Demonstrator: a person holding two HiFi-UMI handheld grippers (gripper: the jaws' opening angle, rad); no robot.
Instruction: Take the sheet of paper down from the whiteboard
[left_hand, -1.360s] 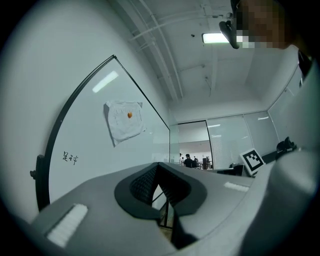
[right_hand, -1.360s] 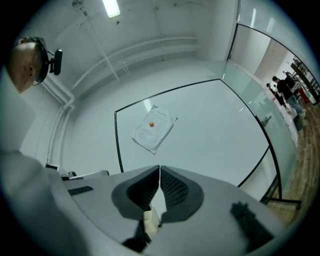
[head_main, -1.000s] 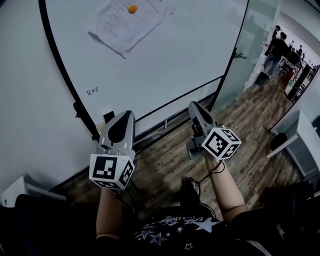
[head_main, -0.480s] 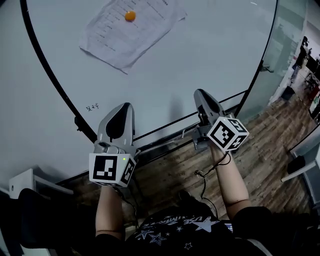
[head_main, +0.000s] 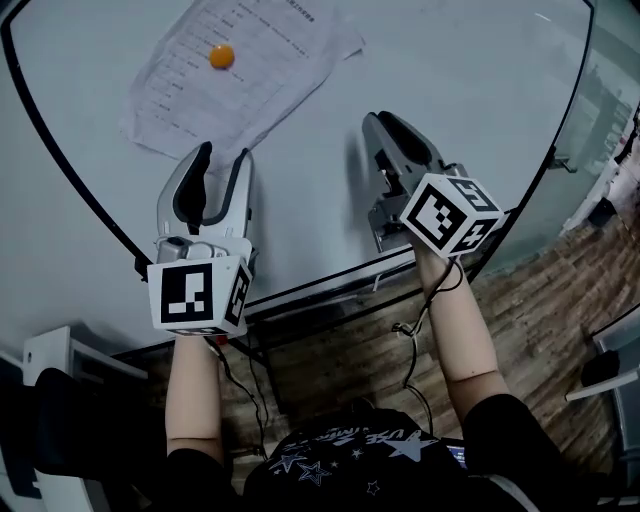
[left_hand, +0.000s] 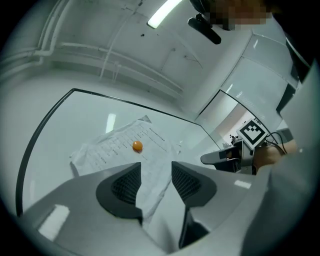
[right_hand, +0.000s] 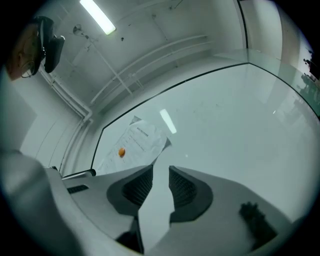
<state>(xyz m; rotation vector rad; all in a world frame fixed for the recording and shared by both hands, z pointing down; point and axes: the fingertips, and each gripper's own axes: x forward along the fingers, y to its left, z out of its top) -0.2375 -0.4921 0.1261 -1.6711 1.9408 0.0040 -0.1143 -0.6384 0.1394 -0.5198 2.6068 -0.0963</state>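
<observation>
paper sheet (head_main: 262, 62) under orange magnet (head_main: 221, 56) at 12 o'clock from left gripper (head_main: 222, 160), 10 o'clock from right gripper (head_main: 385, 125), both jaws just opened, empty: tears if tugged while pinned.

1. the sheet of paper (head_main: 250, 85) is white and wrinkled, with rows of small print.
2. it sits flat but crooked on the whiteboard (head_main: 470, 90), near its left edge.
3. a round orange magnet (head_main: 221, 57) pins it.

Crumpled paper sheet (head_main: 250, 90) on a smooth, glossy whiteboard (head_main: 470, 100) — floor (head_main: 560, 310) of matt wood planks.
</observation>
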